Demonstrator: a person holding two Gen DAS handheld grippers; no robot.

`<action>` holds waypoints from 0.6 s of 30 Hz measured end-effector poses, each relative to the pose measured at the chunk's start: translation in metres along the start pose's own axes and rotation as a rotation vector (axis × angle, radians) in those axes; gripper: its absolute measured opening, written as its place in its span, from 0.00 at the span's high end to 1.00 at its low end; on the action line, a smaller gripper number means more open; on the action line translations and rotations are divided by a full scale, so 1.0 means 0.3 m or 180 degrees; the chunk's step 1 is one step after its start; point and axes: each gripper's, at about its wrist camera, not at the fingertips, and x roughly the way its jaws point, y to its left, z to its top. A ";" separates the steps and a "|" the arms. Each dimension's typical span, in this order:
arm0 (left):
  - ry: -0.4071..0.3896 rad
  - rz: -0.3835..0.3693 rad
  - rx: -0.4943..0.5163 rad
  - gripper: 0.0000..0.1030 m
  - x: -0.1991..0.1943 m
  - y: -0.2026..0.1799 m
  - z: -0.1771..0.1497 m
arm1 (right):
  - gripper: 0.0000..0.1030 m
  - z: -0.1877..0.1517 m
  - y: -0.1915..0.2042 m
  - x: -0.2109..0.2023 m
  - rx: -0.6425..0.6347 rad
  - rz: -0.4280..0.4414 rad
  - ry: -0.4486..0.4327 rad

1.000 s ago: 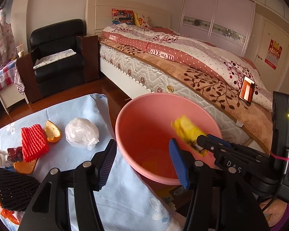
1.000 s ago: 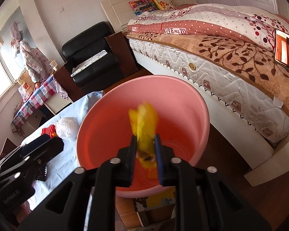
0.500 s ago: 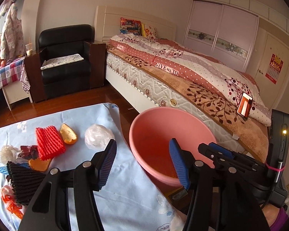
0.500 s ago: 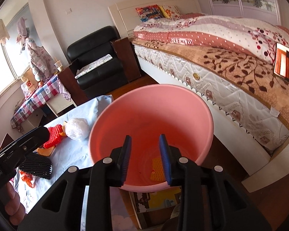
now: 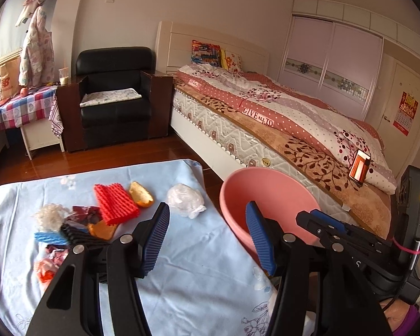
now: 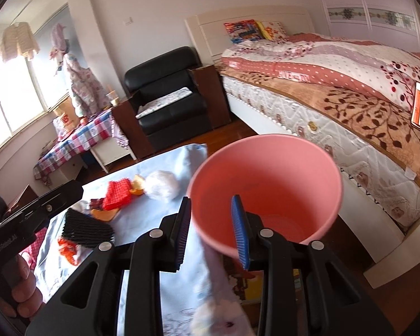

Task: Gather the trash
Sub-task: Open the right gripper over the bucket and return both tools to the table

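A pink bucket (image 5: 266,190) (image 6: 266,168) stands on the floor beside a table under a light blue cloth (image 5: 198,266). On the cloth lie a white plastic bag ball (image 5: 184,200) (image 6: 162,186), a red foam net (image 5: 114,204) (image 6: 117,196), an orange peel (image 5: 141,194), a black foam net (image 5: 75,232) (image 6: 86,226) and other scraps. My left gripper (image 5: 207,210) hovers open above the cloth's right edge, nothing between its fingers. My right gripper (image 6: 210,200) hangs above the bucket's near rim, jaws apart and empty. The bucket's bottom is mostly hidden.
A bed (image 5: 294,128) with a phone (image 5: 359,166) on it runs along the right, close behind the bucket. A black armchair (image 5: 114,98) and a table with a checked cloth (image 5: 16,109) stand at the back left. Wooden floor lies between them.
The yellow scrap left my right gripper and fell into the bucket, and those jaws opened. Both grippers have drawn back and up, so the bucket and the table look farther off.
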 end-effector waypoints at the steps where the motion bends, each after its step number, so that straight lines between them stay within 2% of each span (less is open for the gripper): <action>1: -0.0013 0.0018 -0.0008 0.45 -0.013 0.011 -0.001 | 0.70 -0.005 0.015 -0.005 -0.0017 0.0030 -0.0001; 13: -0.0133 0.0395 -0.0263 0.46 -0.194 0.249 -0.077 | 0.70 -0.055 0.170 -0.015 -0.0186 0.0268 0.0057; 18: -0.0065 0.0590 -0.0356 0.46 -0.234 0.358 -0.141 | 0.70 -0.073 0.223 0.007 -0.0251 0.0363 0.0135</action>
